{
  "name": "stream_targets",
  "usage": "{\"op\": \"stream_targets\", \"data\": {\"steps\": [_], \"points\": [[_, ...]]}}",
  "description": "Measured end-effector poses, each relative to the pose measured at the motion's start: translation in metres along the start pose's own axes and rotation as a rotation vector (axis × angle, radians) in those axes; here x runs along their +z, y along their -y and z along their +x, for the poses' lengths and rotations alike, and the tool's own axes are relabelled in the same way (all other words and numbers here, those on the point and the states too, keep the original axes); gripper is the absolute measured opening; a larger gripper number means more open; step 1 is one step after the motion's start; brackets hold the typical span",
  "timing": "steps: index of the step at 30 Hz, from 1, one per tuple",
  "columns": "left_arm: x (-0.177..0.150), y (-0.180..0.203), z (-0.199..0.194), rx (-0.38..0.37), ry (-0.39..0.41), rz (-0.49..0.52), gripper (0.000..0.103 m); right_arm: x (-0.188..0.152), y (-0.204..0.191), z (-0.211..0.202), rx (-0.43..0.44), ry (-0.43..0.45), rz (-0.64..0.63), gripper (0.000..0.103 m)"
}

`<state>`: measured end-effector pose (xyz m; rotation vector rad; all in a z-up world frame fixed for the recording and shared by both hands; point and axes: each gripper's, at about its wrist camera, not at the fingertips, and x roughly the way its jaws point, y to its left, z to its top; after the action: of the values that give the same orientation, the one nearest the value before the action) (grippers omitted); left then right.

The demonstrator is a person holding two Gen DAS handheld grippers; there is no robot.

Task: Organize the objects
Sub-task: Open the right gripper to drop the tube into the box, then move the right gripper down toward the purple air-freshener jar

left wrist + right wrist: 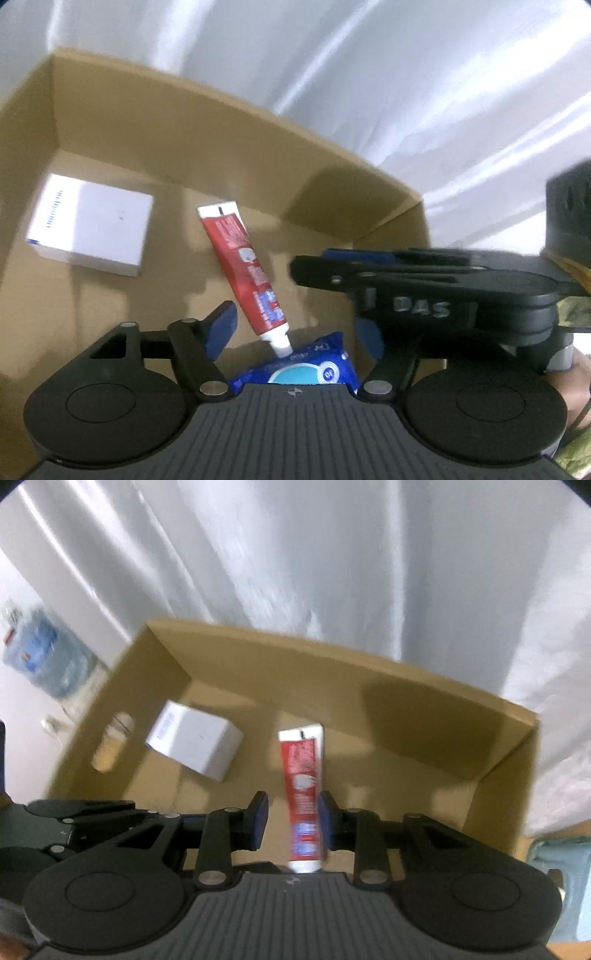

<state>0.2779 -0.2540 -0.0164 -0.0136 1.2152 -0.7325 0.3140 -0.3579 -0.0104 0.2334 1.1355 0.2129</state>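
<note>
- Right gripper: jaws part open, toothpaste tube between the pads. The right pad looks to touch the tube's edge; the left pad stands clear of it. Judged released, no grip.
- The tube hangs inside the cardboard box, cap towards the gripper and crimped end away. Blur along its length suggests it is dropping; I cannot tell if the crimp has reached the floor.
- Left gripper: jaws apart, nothing pressed. The blue wipes pack lies just below and between its fingers, on the box floor at the near wall.
- From the left wrist view the tube tilts, cap down on the upper edge of the wipes pack, with the right gripper just to its right.
- White carton sits ahead and to the left of both grippers, well apart from the tube.
- Step in hand, as judged: releasing tube and pack into the box.
- To do it well:
  - open the right jaws fully before lifting, so the right pad does not drag the tube
  - withdraw straight back along the fingers, not sideways
  - keep the two grippers from colliding; they are close together over the near corner
- Risk: the tube, leaning on the pack, may roll off it or topple. That is acceptable so long as it stays inside the walls.
</note>
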Motion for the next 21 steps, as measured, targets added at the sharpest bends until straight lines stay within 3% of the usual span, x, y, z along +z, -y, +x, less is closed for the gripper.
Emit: {"op": "stream_targets", "data": {"steps": [1, 3, 7, 11, 13, 17, 21], "points": [[-0.003, 0.003, -0.009, 0.003, 0.016, -0.007, 0.076, -0.003, 0.0, -0.01, 0.009, 0.021, 0.012, 0.037], [-0.011, 0.008, -0.028, 0.006, 0.048, 0.007, 0.08, -0.01, -0.003, -0.033, 0.023, 0.08, 0.022, 0.055], [-0.036, 0.021, -0.071, 0.006, 0.134, 0.005, 0.088, -0.034, -0.014, -0.086, 0.035, 0.209, 0.009, 0.064], [-0.07, 0.035, -0.115, 0.016, 0.253, 0.033, 0.099, -0.067, -0.033, -0.142, 0.054, 0.333, -0.027, 0.087], [-0.089, 0.039, -0.138, 0.037, 0.309, 0.046, 0.099, -0.089, -0.045, -0.169, 0.047, 0.404, -0.058, 0.1], [-0.129, 0.034, -0.179, 0.081, 0.41, 0.042, 0.102, -0.128, -0.064, -0.199, 0.066, 0.495, -0.08, 0.103], [-0.18, 0.021, -0.221, 0.137, 0.492, 0.054, 0.102, -0.163, -0.081, -0.202, 0.132, 0.487, -0.04, 0.103]]}}
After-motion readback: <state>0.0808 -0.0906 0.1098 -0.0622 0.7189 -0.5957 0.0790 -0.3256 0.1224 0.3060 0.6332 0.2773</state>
